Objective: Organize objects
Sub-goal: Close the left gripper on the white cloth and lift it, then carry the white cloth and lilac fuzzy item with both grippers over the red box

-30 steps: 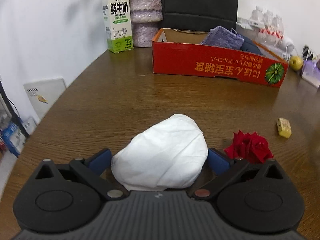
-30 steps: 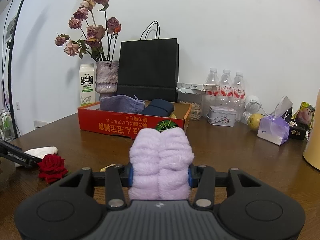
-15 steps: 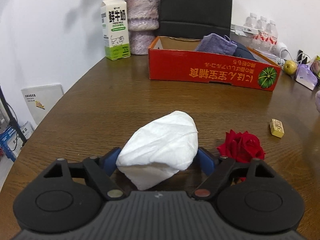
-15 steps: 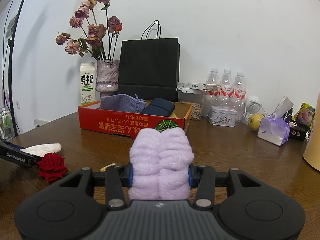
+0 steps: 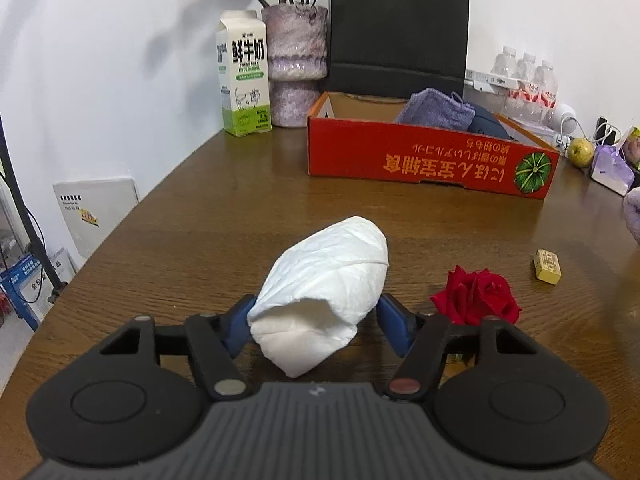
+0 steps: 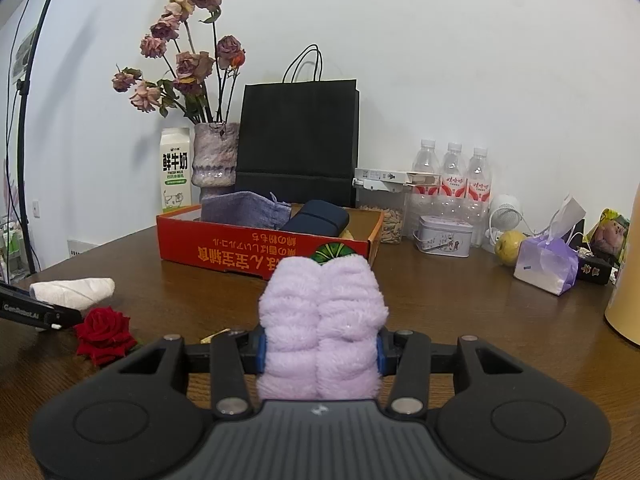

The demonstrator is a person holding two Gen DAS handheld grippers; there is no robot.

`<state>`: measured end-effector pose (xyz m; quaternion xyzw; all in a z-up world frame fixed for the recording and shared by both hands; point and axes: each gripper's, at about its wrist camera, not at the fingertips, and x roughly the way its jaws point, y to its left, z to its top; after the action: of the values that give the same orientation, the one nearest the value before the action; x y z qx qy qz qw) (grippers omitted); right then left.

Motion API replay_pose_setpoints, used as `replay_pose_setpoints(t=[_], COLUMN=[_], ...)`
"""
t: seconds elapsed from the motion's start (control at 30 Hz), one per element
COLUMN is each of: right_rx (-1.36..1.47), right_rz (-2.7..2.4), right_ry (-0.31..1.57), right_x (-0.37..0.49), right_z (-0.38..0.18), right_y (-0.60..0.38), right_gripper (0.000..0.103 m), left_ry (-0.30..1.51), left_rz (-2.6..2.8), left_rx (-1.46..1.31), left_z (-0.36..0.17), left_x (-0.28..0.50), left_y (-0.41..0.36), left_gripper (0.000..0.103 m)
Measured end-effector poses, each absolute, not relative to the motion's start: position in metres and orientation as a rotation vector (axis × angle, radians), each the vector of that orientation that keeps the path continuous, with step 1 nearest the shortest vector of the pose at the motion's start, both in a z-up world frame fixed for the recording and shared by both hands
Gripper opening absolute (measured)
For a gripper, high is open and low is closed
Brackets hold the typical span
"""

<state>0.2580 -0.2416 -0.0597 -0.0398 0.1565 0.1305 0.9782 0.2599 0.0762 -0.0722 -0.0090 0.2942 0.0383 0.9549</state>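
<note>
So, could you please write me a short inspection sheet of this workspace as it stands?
Surface: brown wooden table.
Job's things: white cloth, lilac fluffy towel, red cardboard box, red rose.
Clutter: milk carton, vase, black paper bag, water bottles.
Grippers: left gripper just closed on the cloth; right gripper grips the towel.
Cables: white cord by the bottles.
Surroundings: white wall.

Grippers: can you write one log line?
left gripper: closing on white tissue | right gripper: shut on purple towel
</note>
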Motion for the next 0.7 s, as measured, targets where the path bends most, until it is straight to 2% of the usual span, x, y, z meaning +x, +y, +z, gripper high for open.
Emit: replay_pose_setpoints(t=[0.7], right_rx=[-0.107], right_rz=[0.256], right_ry=[0.292], right_x=[0.254], right_z=[-0.059], right_y=[-0.238], right_gripper=[0.044], left_ry=[0.427], left_rz=[0.132], left_rx=[0.018], left_z=[-0.055], left_x=[0.227], left_y=[0.056], left_gripper=[0.065])
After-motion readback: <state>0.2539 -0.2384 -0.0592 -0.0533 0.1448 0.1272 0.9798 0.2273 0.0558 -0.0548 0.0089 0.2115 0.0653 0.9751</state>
